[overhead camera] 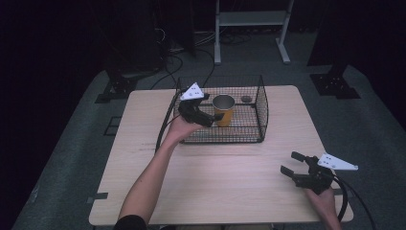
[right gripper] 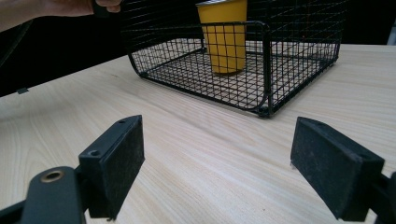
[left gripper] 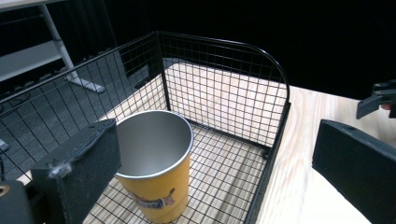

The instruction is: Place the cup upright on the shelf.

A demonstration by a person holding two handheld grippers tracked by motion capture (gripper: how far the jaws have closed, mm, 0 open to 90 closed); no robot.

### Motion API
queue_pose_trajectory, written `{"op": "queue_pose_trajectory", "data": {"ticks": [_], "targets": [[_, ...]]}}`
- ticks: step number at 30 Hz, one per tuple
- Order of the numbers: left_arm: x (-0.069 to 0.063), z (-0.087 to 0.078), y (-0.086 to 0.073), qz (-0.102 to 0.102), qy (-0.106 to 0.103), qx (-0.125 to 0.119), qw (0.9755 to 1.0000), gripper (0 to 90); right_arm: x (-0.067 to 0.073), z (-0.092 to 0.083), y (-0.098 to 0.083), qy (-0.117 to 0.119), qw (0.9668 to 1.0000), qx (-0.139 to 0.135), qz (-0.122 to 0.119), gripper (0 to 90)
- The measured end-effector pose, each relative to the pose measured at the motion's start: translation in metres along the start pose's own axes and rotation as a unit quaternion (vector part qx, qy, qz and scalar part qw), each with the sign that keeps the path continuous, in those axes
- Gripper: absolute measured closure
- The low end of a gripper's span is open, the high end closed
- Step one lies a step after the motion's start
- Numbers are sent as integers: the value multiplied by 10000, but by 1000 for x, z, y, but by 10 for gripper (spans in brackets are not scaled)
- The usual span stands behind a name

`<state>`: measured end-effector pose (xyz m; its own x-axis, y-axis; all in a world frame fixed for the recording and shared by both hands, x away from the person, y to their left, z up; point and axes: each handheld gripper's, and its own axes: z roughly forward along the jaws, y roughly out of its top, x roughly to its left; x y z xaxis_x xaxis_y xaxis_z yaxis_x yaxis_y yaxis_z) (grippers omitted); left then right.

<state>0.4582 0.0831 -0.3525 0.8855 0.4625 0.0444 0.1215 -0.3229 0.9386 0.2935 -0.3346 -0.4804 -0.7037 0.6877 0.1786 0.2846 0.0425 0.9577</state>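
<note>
So the yellow cup [overhead camera: 223,109] is standing upright inside the wire basket [overhead camera: 261,112], roughly in the middle of the basket floor and a bit toward the person's left side, open end up, so you can see the bare metal inside. The left tongs [overhead camera: 214,116] are right at the cup, reaching in over the basket's open near-left edge, and from the left gripper view the jaws are spread wide: one pad sits close against the cup's wall [left gripper: 156,186] and the other is way out over the bench past the basket's rim, so nothing is clamped. Looks to me like either a grab being lined up or a cup just let go, can't say which. The upright stance makes sense since the cup sits stable on the mesh that way. The right tongs [overhead camera: 293,164] hang low over the bench [overhead camera: 230,191] near the front right corner, well apart from the basket, jaws also wide apart and holding nothing, basically parked out of the way. There's also a small dark round thing [overhead camera: 246,99] in the far right of the basket, too small to make out.
</note>
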Motion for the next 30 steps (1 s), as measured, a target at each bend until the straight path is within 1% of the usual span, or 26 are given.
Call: {"op": "queue_pose_trajectory", "data": {"ticks": [2,8,11,19,23,27,30], "targets": [[-2,-3,-1,-29,-25,-40,10000,5,0,0,0,4,10000,5,-5,164],[-6,-9,-4,-15,-26,-44,10000,5,1,0,0,13,10000,10,-2,164],[-9,-13,-6,-11,-31,-86,10000,5,0,0,0,13,10000,14,-4,164],[-16,-17,-10,-34,-79,-110,9999,5,0,0,0,8,10000,14,-3,164],[-21,-19,-14,2,-93,-118,9999,5,0,0,0,6,10000,5,-3,164],[-24,-21,-18,-5,-94,-99,9999,5,0,0,0,5,10000,0,11,164],[-24,-25,-20,-50,-90,-113,9999,5,0,-1,0,3,10000,-10,45,163]]}}
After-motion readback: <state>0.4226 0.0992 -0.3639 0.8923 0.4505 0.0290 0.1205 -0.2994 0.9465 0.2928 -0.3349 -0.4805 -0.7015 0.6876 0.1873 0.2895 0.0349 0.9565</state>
